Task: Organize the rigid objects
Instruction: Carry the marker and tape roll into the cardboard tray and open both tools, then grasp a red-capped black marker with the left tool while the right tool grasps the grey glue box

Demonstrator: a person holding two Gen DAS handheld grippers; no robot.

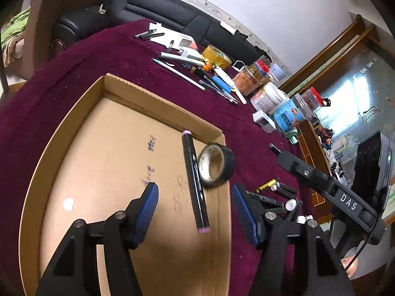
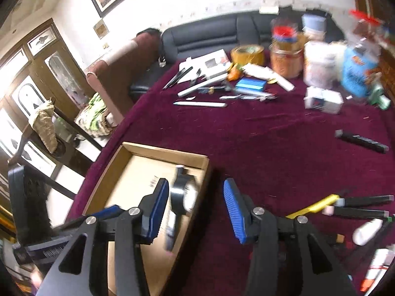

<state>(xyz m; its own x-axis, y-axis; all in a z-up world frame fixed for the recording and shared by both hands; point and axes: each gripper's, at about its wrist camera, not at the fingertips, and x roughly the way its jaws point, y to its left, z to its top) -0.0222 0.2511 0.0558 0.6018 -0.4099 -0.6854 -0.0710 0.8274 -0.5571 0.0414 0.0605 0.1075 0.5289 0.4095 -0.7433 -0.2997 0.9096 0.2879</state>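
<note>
A shallow cardboard tray (image 1: 74, 128) lies on a maroon tablecloth (image 1: 74, 61). In it lie a black marker with pink ends (image 1: 195, 180) and a roll of black tape (image 1: 216, 164) leaning at the right wall. My left gripper (image 1: 195, 207) is open above the tray, jaws either side of the marker's near end, not touching. My right gripper (image 2: 196, 209) is open and empty over the tray's right wall (image 2: 197, 187); the tape (image 2: 182, 194) and marker (image 2: 171, 229) show blurred between its fingers. The right gripper's body (image 1: 328, 185) shows in the left view.
Loose markers and a yellow tool (image 2: 345, 204) lie right of the tray. A black bar (image 2: 360, 140) lies farther out. Pens, a blue box (image 2: 250, 85), brown tape (image 2: 246, 54), jars (image 2: 286, 59) and small boxes crowd the far side. A black sofa (image 2: 209, 37) stands behind.
</note>
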